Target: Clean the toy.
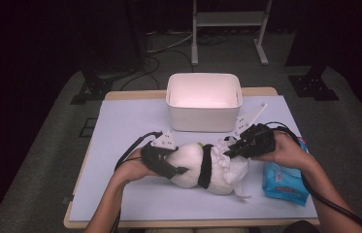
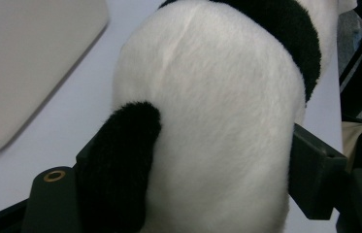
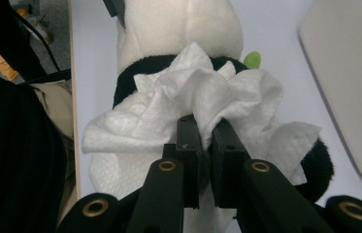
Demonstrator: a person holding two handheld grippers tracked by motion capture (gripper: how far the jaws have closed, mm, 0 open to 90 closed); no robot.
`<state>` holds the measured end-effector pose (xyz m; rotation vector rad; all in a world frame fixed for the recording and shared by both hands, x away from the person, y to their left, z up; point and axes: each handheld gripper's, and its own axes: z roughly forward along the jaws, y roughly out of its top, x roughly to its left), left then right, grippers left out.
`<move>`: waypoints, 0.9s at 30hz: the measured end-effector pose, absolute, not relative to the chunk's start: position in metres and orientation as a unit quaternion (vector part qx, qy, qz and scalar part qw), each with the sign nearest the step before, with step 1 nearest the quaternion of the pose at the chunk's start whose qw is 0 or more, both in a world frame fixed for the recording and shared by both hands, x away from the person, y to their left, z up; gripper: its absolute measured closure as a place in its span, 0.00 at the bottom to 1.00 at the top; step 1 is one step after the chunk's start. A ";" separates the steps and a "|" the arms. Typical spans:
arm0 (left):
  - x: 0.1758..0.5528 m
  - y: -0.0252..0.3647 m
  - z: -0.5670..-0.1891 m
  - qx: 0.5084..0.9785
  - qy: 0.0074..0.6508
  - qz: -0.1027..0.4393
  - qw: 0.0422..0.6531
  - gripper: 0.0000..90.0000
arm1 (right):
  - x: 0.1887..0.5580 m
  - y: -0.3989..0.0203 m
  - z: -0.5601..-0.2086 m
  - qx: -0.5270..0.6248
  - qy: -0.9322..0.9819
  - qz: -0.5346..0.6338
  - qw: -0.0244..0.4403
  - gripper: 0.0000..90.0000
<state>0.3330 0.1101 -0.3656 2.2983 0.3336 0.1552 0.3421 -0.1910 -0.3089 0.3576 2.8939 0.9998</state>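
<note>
Wiping in hand: left tongs (image 1: pixel 181 170) clamp the plush panda (image 1: pixel 190 162) (jaws straddling its body), right tongs (image 3: pixel 206 131) pinch the tissue (image 3: pixel 193 97); next, rub gently.

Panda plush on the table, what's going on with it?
A person works on the panda plush lying on the table with two handheld grippers. The left gripper has its jaws around the plush's white body. The right gripper is shut on a crumpled white tissue and holds it against the plush, apparently wiping it. A white bin stands behind and a blue tissue pack lies by the right hand.
</note>
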 end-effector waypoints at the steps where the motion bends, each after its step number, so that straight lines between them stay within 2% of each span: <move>1: 0.333 0.112 -0.367 0.906 0.134 0.055 0.397 0.27 | 0.342 -0.190 -0.311 0.114 0.938 0.325 0.027 0.92; 11: 0.337 0.118 -0.371 0.903 0.151 -0.008 0.403 0.12 | 0.334 -0.194 -0.322 0.103 0.934 0.341 0.004 0.93; 21: 0.350 0.107 -0.364 0.910 0.129 -0.046 0.390 0.05 | 0.329 -0.201 -0.327 0.096 0.933 0.345 -0.011 0.93; 25: 0.352 0.100 -0.364 0.916 0.121 -0.044 0.380 0.04 | 0.329 -0.202 -0.328 0.091 0.934 0.346 -0.016 0.93; 27: 0.350 0.101 -0.364 0.914 0.114 -0.032 0.387 0.11 | 0.329 -0.203 -0.328 0.098 0.933 0.346 -0.018 0.93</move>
